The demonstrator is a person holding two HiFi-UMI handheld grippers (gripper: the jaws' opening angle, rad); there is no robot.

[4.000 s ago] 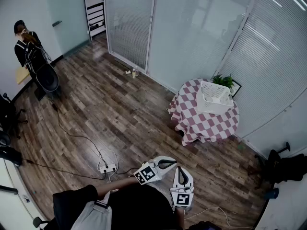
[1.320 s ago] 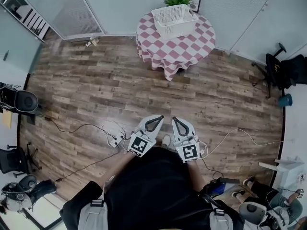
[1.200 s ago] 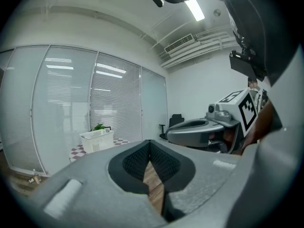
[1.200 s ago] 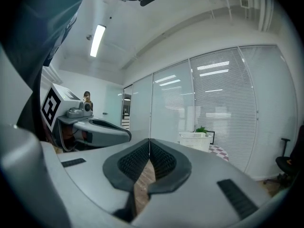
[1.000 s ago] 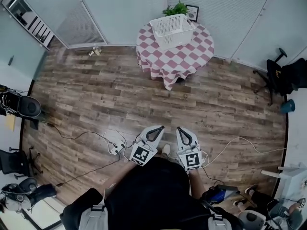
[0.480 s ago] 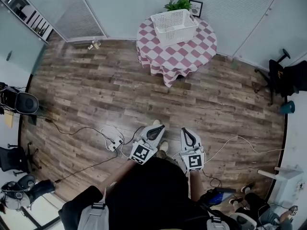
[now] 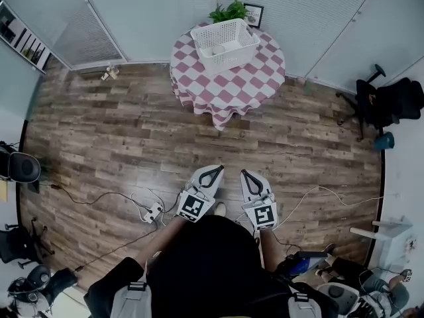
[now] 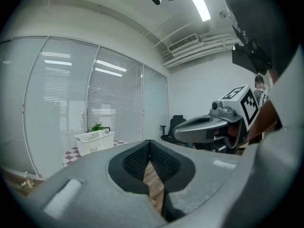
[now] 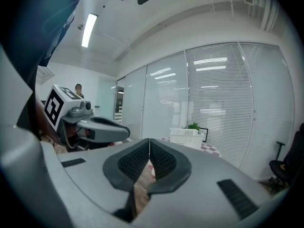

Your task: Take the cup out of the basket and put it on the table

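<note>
Both tongs have drawn a little nearer the counter since the earlier head view, and the counter itself has slid leftward in that view. We hold the left tongs and the right tongs side by side in front of us, close together but apart, both pointing across the wooden floor toward the round counter, which is well apart from them. The left tongs have their jaws together with nothing between them, and the left gripper view shows their dark ribbed pads meeting at the tip. The right tongs are likewise closed and empty, pads touching at the front.

On the counter's checked cloth stands the white basket, toward the far edge, just beside a green plant and a small framed picture. We cannot pick out the cup: the basket's inside is too small to read from here. In the left gripper view the basket shows at the left, far off; in the right gripper view it sits right of centre. Cables and a power strip lie on the floor to our left, and a black office chair stands by the right wall.
</note>
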